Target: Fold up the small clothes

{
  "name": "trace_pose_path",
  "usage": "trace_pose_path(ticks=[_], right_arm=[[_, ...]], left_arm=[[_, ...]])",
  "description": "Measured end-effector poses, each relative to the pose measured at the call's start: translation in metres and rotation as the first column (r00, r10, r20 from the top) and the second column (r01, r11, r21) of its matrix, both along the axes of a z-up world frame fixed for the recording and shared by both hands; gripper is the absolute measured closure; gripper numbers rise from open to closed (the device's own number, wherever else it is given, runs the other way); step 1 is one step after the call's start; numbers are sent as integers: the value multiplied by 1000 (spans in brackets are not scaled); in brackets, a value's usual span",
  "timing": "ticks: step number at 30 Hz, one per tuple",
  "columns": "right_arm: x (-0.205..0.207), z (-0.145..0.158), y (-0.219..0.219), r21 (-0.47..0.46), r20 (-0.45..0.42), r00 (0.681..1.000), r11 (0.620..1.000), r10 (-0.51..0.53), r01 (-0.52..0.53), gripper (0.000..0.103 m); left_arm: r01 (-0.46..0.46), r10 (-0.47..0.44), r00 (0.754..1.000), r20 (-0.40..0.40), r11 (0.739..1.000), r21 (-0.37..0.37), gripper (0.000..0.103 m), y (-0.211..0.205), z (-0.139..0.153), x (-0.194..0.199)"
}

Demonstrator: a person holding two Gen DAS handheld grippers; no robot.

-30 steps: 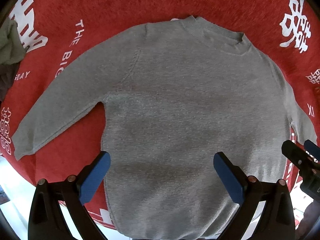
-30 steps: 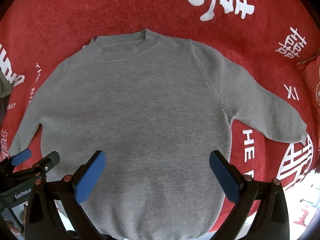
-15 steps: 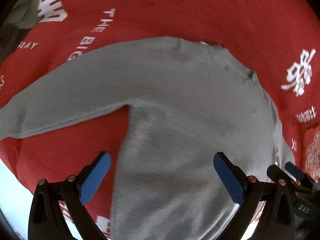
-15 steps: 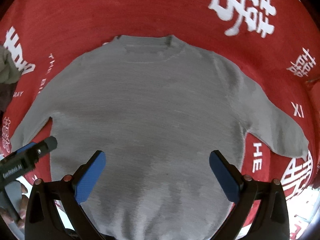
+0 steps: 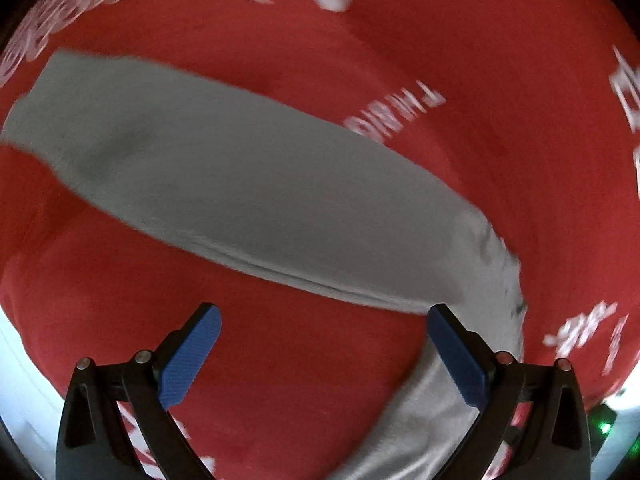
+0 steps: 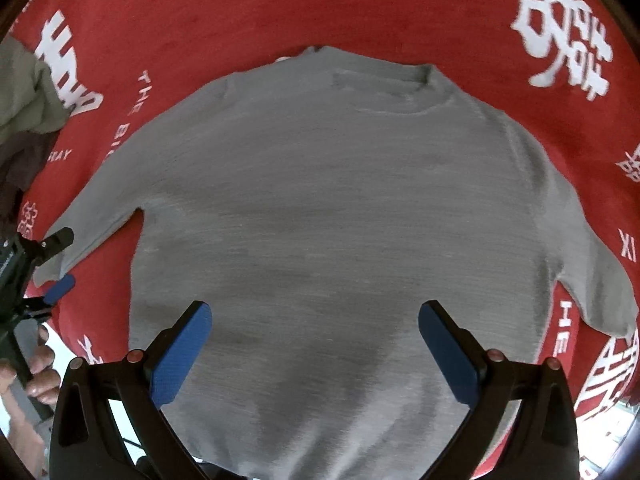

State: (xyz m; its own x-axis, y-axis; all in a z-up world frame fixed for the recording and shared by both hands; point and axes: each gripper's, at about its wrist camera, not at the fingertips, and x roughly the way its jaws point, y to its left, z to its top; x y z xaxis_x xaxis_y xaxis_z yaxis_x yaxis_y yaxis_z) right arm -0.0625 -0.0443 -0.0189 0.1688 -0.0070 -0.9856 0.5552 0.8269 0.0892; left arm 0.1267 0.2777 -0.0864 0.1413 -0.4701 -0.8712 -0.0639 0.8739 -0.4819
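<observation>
A small grey sweater (image 6: 340,208) lies flat, face up, on a red cloth (image 6: 240,12), neck away from me, both sleeves spread out. My right gripper (image 6: 315,320) is open and empty above the sweater's lower body. My left gripper (image 5: 325,322) is open and empty, just short of the sweater's left sleeve (image 5: 224,184), which crosses its view. The left gripper also shows in the right wrist view (image 6: 56,260), open beside that sleeve's cuff.
The red cloth bears white lettering (image 6: 560,40). A pile of green and dark clothes (image 6: 24,112) lies at the far left. The cloth's near edge (image 5: 24,360) runs along the bottom left, with a pale floor beyond.
My left gripper has swung left, from over the sweater's body to the left sleeve near its cuff. My right gripper has shifted slightly left over the body. Both stay open.
</observation>
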Motion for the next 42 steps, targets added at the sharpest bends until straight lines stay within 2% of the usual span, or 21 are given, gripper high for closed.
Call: trace_pose_path(ticks=[3, 8, 13, 17, 19, 20, 21, 23, 24, 28, 29, 32, 36, 40, 42], right_arm=[[8, -4, 11, 7, 13, 1000, 1000, 25, -25, 0], [26, -10, 34, 23, 30, 996, 996, 80, -81, 0], [39, -7, 49, 28, 46, 992, 992, 120, -121, 0], [46, -9, 55, 25, 43, 989, 990, 139, -140, 0], [47, -9, 57, 26, 39, 990, 990, 136, -137, 0], [48, -9, 58, 26, 41, 990, 991, 133, -134, 0], [46, -8, 58, 27, 42, 991, 991, 130, -131, 0], [45, -6, 59, 30, 46, 991, 992, 123, -125, 0], [44, -6, 59, 34, 51, 992, 992, 118, -120, 0], [36, -3, 57, 45, 52, 995, 996, 81, -83, 2], [33, -2, 56, 49, 52, 997, 997, 63, -65, 2], [24, 0, 50, 55, 62, 998, 998, 28, -31, 3], [6, 2, 35, 64, 64, 997, 998, -30, 26, 3], [-15, 9, 12, 89, 87, 991, 992, -103, 95, 3], [-26, 14, -2, 86, 100, 987, 989, -128, 120, 3]], left_arm=[[-63, 64, 998, 13, 994, -87, 0, 20, -8, 2], [-93, 100, 993, 58, 988, -119, 0, 21, -12, 20], [-147, 161, 985, 59, 970, -194, 0, 21, -19, 44], [-143, 158, 984, 82, 977, -160, 0, 14, -17, 55], [-134, 143, 985, 93, 986, -97, 3, 9, -13, 58], [-130, 136, 985, 102, 989, -65, 16, 10, -11, 57], [-118, 119, 986, 113, 993, -12, 23, 7, -10, 58], [-87, 83, 989, 122, 996, 22, 64, 2, -12, 60], [-71, 68, 991, 116, 997, 26, 73, 2, -15, 61], [-26, 23, 992, 124, 999, 22, 90, 0, -10, 64], [-4, 1, 989, 150, 1000, 17, 90, -3, -2, 63], [77, -81, 967, 242, 997, 26, 90, -18, 29, 60], [213, -207, 910, 359, 977, 24, 90, -58, 75, 47], [374, -343, 830, 440, 927, 18, 90, -123, 113, 15], [453, -414, 783, 464, 891, 30, 90, -162, 122, -6]])
